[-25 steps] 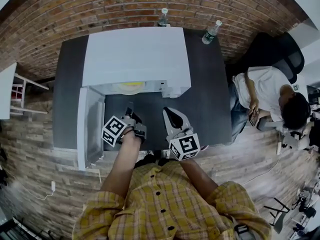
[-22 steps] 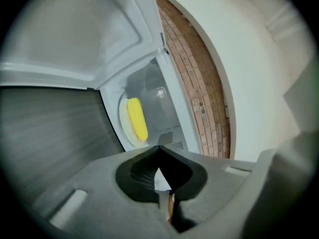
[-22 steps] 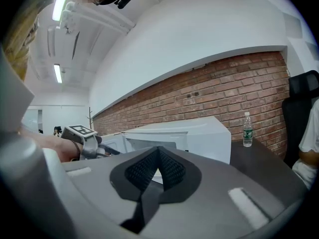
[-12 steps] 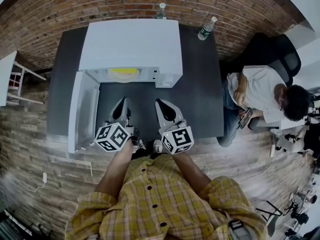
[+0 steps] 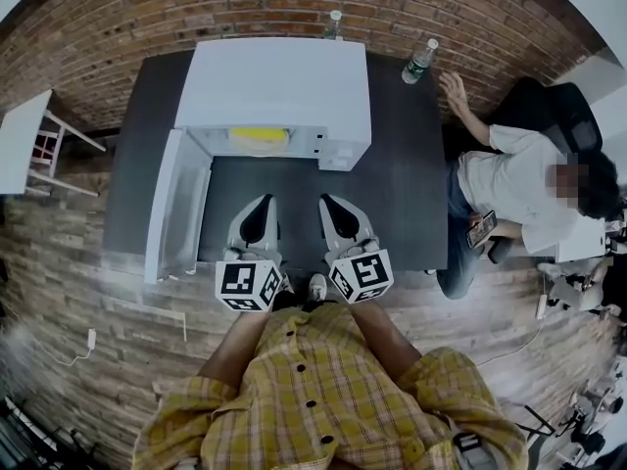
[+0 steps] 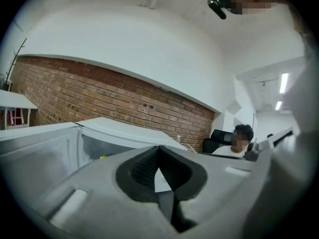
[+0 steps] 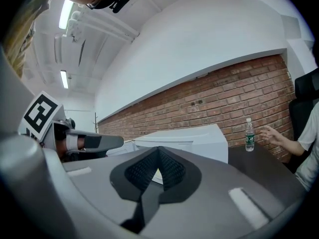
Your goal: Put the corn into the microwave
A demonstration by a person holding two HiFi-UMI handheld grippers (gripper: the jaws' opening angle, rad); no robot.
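The white microwave (image 5: 279, 81) stands at the back of the dark table (image 5: 397, 189), its door (image 5: 181, 204) swung open to the left. The yellow corn (image 5: 258, 135) lies inside the cavity; in the left gripper view only a yellow speck (image 6: 102, 157) of it shows. My left gripper (image 5: 261, 200) and right gripper (image 5: 329, 201) hover side by side over the table in front of the microwave, pointing at it. Both are shut with nothing between the jaws. The closed tips show in the left gripper view (image 6: 159, 147) and the right gripper view (image 7: 158, 148).
Two water bottles (image 5: 419, 61) (image 5: 335, 23) stand at the table's back edge. A seated person (image 5: 509, 179) at the right stretches a hand (image 5: 453, 88) onto the table near one bottle. A small white table (image 5: 24, 135) stands at the left. A brick wall lies behind.
My left gripper has drawn back from the microwave, risen and rolled until its marker cube faces up. The right gripper shifted slightly. The seated person has reached a hand toward the bottle.
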